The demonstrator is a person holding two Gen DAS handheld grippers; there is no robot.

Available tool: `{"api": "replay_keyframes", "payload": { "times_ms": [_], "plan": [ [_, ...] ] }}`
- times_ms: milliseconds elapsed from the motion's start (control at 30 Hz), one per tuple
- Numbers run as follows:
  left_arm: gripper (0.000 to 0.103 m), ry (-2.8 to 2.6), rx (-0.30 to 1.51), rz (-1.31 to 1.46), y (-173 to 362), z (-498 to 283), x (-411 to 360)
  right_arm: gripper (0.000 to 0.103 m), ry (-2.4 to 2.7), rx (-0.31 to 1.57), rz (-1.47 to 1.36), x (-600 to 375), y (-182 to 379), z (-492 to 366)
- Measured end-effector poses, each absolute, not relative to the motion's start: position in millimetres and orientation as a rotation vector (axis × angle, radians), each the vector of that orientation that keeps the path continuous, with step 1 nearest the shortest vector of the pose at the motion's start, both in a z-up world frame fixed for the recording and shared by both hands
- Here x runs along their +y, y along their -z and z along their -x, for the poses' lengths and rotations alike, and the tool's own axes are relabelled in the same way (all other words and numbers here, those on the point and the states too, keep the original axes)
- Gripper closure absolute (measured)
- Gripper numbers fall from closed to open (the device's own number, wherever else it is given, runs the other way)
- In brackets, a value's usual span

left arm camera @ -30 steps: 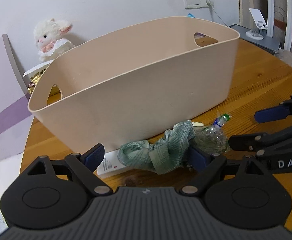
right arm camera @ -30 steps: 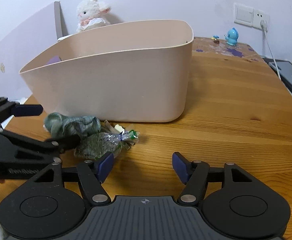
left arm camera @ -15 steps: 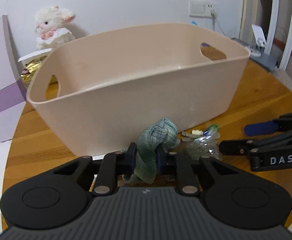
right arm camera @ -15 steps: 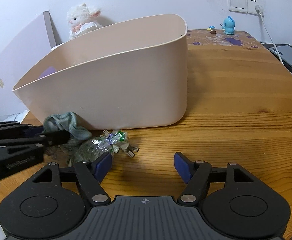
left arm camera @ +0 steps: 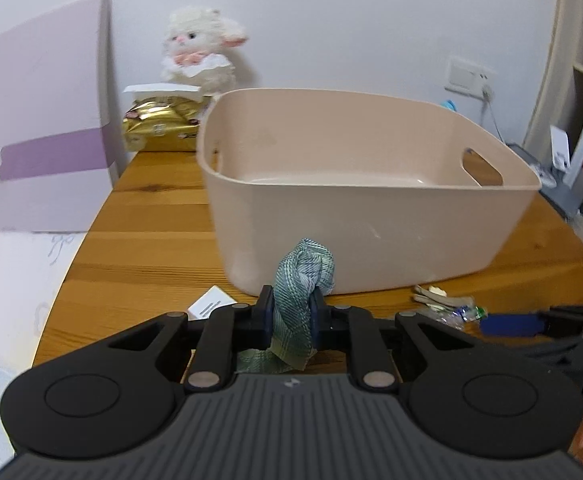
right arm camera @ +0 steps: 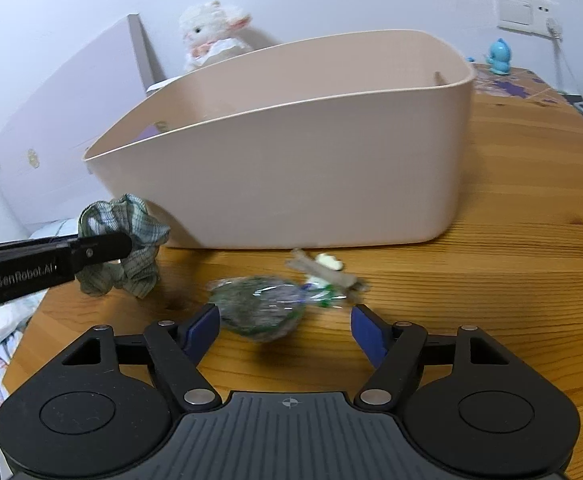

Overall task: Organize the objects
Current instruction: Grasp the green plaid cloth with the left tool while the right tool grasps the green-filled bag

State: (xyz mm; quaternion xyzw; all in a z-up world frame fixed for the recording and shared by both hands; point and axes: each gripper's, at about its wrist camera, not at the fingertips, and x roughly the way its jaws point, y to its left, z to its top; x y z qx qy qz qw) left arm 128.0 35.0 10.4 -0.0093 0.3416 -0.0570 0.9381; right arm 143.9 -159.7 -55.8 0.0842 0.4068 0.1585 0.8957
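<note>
plush lamb (left arm camera: pixel 200 53) | gold packet (left arm camera: pixel 159 125) | blue figurine (right arm camera: pixel 498 57) | wall switch (right arm camera: pixel 524 9)

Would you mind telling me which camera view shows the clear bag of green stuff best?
The right wrist view: the clear bag lies whole, though blurred, between the open right gripper fingers. The left wrist view shows only its tied end, the rest hidden behind the left gripper.

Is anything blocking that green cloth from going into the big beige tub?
Only the tub's own near wall. The left claw holds the green cloth low in front of the beige tub, below its rim, so it would have to rise over that. The visible part inside looks empty.
</note>
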Motion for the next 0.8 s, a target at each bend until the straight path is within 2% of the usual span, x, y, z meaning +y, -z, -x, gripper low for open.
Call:
{"api": "replay_keyframes", "payload": {
  "times_ms": [467,567,633,667,700,733,800],
  "plan": [
    [0.084,0.163,0.69,0.07,-15.1,-135.3,39.6,0.027,-0.332,0.861,-0.142,-132.4,61.8,-162.7],
    [0.084,0.162,0.705,0.073,-9.7,-136.7,39.9,0.037,-0.328,0.857,-0.117,-131.1,60.5,-162.4],
    [0.084,0.163,0.709,0.075,-7.9,-137.2,40.2,0.051,-0.325,0.855,-0.101,-130.0,59.4,-161.3],
    [0.084,0.163,0.71,0.075,-7.6,-137.3,39.9,0.054,-0.327,0.855,-0.097,-129.7,58.9,-160.7],
    [0.084,0.163,0.709,0.074,-7.6,-136.9,39.8,0.059,-0.328,0.855,-0.092,-129.5,58.2,-159.8],
    [0.084,0.163,0.709,0.074,-7.8,-136.7,39.9,0.072,-0.326,0.854,-0.088,-129.4,57.7,-159.2],
    [0.084,0.161,0.709,0.075,-8.1,-137.1,39.6,0.072,-0.322,0.853,-0.088,-129.9,57.7,-158.2]
  ]
}}
